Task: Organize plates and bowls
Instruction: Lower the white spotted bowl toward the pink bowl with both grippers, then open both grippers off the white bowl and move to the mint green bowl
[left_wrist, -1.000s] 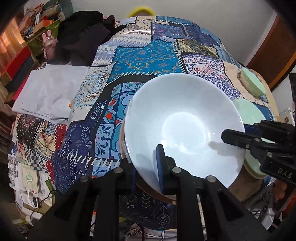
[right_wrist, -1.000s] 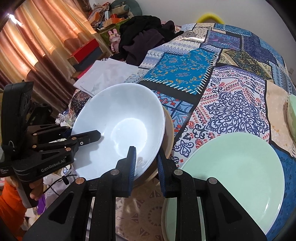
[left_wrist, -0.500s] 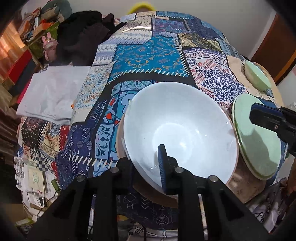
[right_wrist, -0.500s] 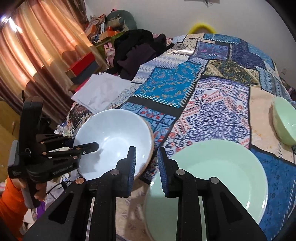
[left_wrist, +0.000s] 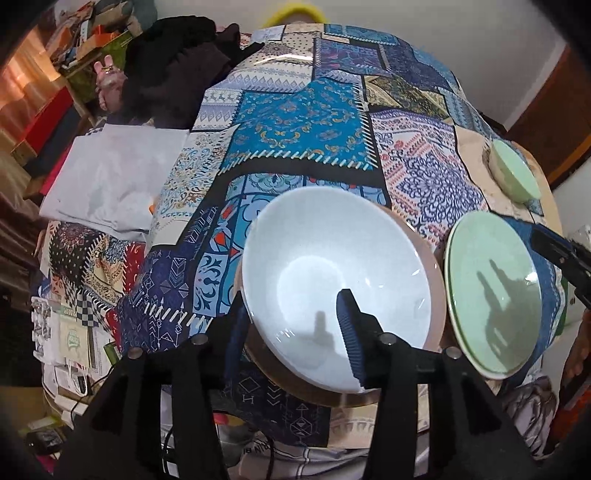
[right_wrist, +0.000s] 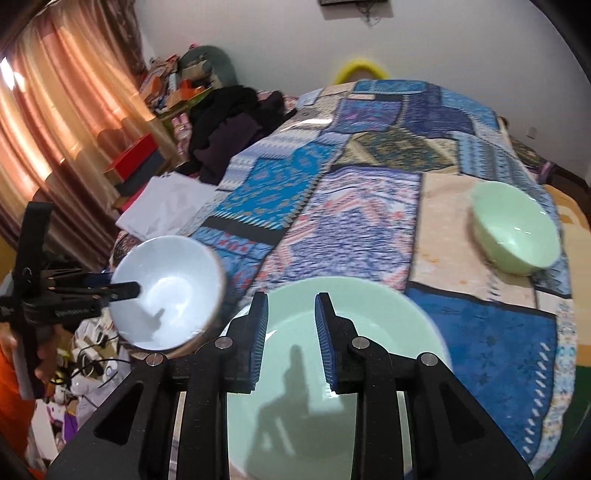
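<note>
Only rightward, green bowl (right_wrist: 515, 232); left tool (left_wrist: 291, 332) loosening astride white bowl (left_wrist: 332, 291), right tool (right_wrist: 290, 334) empty, ajar.

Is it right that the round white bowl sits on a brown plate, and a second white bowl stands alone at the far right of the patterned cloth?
Not quite. The lone bowl at the far right is pale green, not white, as the right wrist view shows. The round white bowl does sit on a brown plate.

Green plate (right_wrist: 388, 332) under right gripper (right_wrist: 290, 336) (fingers (right_wrist: 258, 332) apart)
</note>
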